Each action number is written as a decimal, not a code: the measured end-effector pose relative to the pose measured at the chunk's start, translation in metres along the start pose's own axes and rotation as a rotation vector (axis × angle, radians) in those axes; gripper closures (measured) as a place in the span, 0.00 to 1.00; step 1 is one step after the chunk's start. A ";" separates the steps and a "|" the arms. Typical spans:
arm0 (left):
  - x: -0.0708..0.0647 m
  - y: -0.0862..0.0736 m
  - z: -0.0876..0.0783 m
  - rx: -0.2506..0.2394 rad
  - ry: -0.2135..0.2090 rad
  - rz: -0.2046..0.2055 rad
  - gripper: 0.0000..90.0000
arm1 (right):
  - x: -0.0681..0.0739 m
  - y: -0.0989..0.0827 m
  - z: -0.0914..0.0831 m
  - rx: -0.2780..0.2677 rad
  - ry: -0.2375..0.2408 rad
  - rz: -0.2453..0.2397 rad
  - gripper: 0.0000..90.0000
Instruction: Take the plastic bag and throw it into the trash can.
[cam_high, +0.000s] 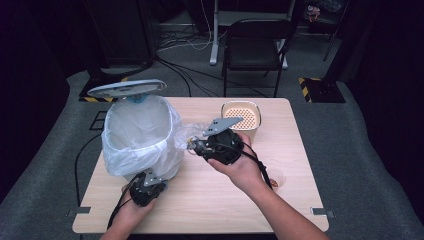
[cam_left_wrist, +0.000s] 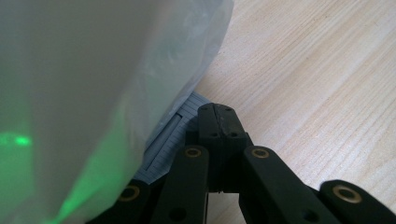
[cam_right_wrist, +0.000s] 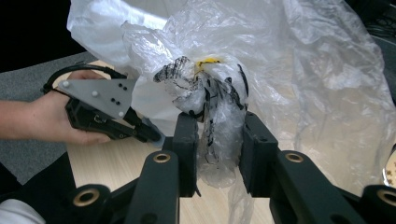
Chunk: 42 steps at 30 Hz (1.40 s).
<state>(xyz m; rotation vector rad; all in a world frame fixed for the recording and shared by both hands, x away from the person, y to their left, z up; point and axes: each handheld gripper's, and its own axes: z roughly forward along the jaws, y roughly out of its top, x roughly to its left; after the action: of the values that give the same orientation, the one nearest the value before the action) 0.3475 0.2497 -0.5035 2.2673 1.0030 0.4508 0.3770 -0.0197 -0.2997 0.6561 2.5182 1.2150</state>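
A pale wooden table (cam_high: 210, 200) carries everything, and the white bin (cam_high: 142, 137) on its left part serves as the landmark. The bin is lined with a thin clear plastic liner (cam_high: 120, 150) that spills over its rim and down its sides, and a grey round lid (cam_high: 126, 88) stands raised behind the bin's far edge. To the right of the bin, near the table's far edge, stands a tan container with a perforated top (cam_high: 241, 119).

At the bin's near foot, the left gripper (cam_high: 146, 189) rests low on the table with its jaws pressed together and nothing between them; in the left gripper view, its tips (cam_left_wrist: 218, 122) lie just beside a grey ribbed piece (cam_left_wrist: 170, 144) at the bin's base, under the hanging liner.

Just right of the bin, at about rim height, the right gripper (cam_high: 196, 146) is held above the table. Its jaws stand narrow, clamped on a crumpled plastic wad with black and yellow print (cam_right_wrist: 210, 107), which is bunched against the loose liner at the bin's right side.
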 end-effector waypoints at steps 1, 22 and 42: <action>0.000 0.000 0.000 0.000 0.000 0.000 1.00 | 0.000 0.000 0.000 0.000 0.000 0.000 0.79; 0.000 0.000 0.000 0.006 0.001 0.003 1.00 | 0.003 0.041 0.010 -0.031 0.035 -0.039 0.79; 0.000 0.000 0.000 -0.002 -0.012 -0.001 1.00 | 0.014 0.085 0.042 -0.053 0.073 -0.085 0.79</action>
<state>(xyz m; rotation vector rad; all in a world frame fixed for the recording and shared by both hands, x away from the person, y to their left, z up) 0.3477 0.2502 -0.5037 2.2649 0.9977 0.4375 0.4066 0.0613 -0.2587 0.4955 2.5357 1.2924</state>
